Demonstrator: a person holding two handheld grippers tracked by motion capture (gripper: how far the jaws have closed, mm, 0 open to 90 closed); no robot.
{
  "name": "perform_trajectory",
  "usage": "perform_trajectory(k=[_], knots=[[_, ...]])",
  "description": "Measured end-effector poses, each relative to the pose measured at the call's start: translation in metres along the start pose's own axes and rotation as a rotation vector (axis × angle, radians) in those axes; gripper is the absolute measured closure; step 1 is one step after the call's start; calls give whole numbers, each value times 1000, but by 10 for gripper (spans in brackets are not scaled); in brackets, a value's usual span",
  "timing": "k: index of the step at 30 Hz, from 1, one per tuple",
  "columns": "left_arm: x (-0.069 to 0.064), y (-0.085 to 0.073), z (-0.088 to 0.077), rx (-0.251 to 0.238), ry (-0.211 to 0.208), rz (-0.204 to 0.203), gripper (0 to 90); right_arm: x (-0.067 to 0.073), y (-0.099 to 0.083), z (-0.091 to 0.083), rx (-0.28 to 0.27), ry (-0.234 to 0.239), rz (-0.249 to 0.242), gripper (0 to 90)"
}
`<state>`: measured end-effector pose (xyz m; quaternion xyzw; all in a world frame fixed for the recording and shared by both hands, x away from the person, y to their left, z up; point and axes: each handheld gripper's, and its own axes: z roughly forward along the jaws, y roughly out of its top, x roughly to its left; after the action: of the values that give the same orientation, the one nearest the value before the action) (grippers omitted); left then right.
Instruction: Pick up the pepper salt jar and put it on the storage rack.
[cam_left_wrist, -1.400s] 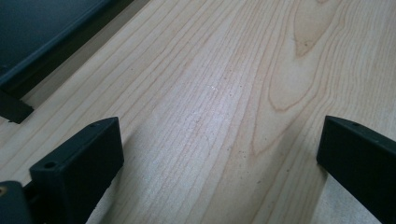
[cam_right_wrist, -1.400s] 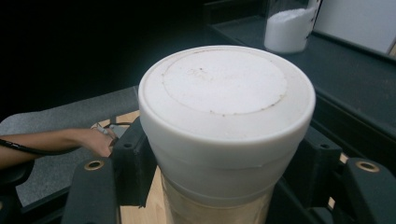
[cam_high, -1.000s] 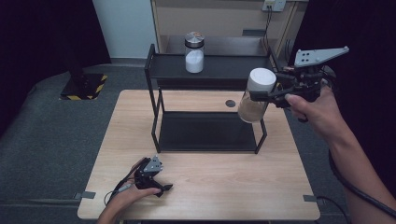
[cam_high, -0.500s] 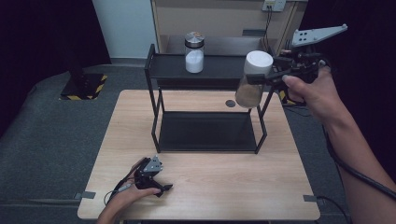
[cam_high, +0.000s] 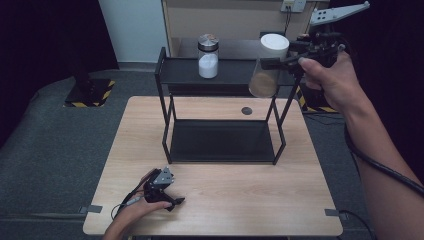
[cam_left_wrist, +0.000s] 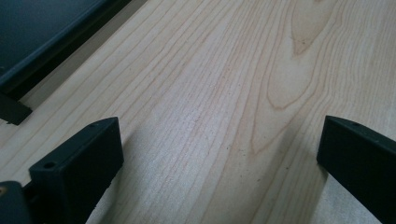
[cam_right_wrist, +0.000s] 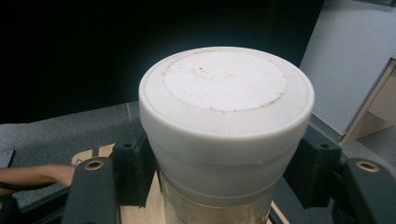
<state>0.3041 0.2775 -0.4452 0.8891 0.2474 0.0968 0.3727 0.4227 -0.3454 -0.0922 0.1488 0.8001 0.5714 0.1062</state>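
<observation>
Raised since a second ago, the right gripper (cam_high: 270, 63) clamps a white-lidded jar (cam_high: 268, 67), its embossed lid lettering unreadable; the left gripper (cam_high: 170, 197) rests wide open, empty, on the table (cam_high: 225, 200).

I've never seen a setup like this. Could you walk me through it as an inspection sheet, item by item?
Surface: light wooden table, one dark round hole.
Job's things: black two-tier metal rack; glass jar of white powder with metal lid on its top shelf; white-lidded clear jar with brownish contents held in the air at the rack's right end.
Clutter: nothing seen.
Grippers: right gripper clamped below the jar's lid; left gripper open, low over the table.
Cables: black cable along the right forearm.
Surroundings: grey floor, yellow-black striped base.
</observation>
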Motion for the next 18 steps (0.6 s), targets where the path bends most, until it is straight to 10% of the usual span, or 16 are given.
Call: perform_trajectory(k=[18], knots=[[1, 0, 0, 1, -5, 4, 0, -39, 10, 26, 8, -35, 27, 355]])
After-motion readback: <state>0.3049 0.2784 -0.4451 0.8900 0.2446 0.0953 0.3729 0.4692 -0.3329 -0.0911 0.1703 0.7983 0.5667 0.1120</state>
